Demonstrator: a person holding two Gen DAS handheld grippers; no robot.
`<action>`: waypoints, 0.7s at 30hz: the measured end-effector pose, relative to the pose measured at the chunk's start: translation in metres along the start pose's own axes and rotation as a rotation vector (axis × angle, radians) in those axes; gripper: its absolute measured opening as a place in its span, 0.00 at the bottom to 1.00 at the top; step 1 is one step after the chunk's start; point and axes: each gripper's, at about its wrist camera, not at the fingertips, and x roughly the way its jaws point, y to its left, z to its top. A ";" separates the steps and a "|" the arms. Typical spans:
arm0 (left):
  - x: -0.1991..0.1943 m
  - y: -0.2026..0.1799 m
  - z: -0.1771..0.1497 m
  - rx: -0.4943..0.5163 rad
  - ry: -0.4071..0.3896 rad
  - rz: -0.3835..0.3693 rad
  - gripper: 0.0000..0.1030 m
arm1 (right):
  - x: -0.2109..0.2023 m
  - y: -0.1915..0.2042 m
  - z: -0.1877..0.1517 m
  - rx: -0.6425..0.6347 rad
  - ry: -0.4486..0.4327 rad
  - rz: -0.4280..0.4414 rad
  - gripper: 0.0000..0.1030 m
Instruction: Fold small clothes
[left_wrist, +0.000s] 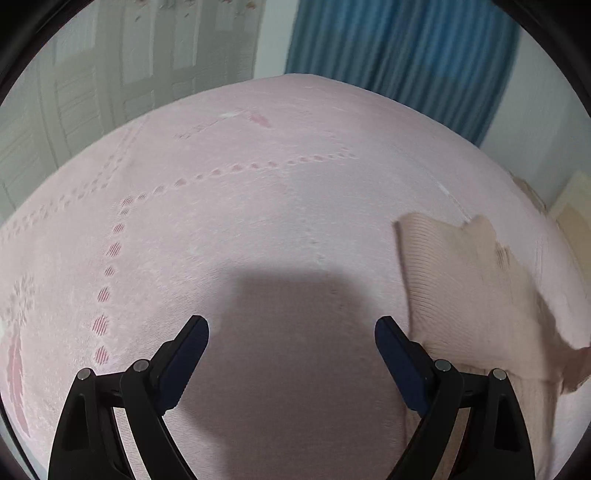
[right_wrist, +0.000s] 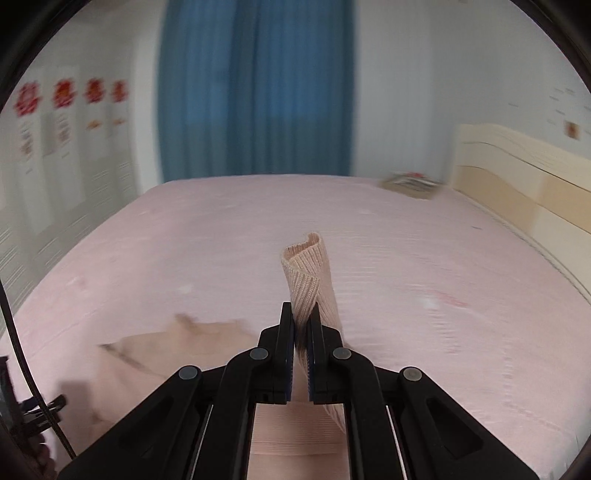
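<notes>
Lying on the big pink bed (right_wrist: 221, 236) is a soft, light knitted top (left_wrist: 472, 295), near the right side in the left view. It is looking floppy and stretchy, so its thick ribbed edge seems the best place to be holding. The right gripper (right_wrist: 301, 314) is pinching that ribbed edge tight, and the strip is sticking up and away toward the far curtain (right_wrist: 255, 92). The left gripper (left_wrist: 291, 332) is spread wide, holding nothing.
</notes>
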 end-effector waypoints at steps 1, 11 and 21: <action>0.001 0.008 0.001 -0.028 0.004 -0.011 0.89 | 0.006 0.029 -0.001 -0.019 0.004 0.042 0.05; 0.002 0.031 0.006 -0.049 -0.017 0.005 0.89 | 0.090 0.185 -0.077 -0.096 0.284 0.258 0.09; 0.003 -0.002 0.008 0.006 -0.017 -0.037 0.88 | 0.080 0.144 -0.092 -0.141 0.277 0.306 0.45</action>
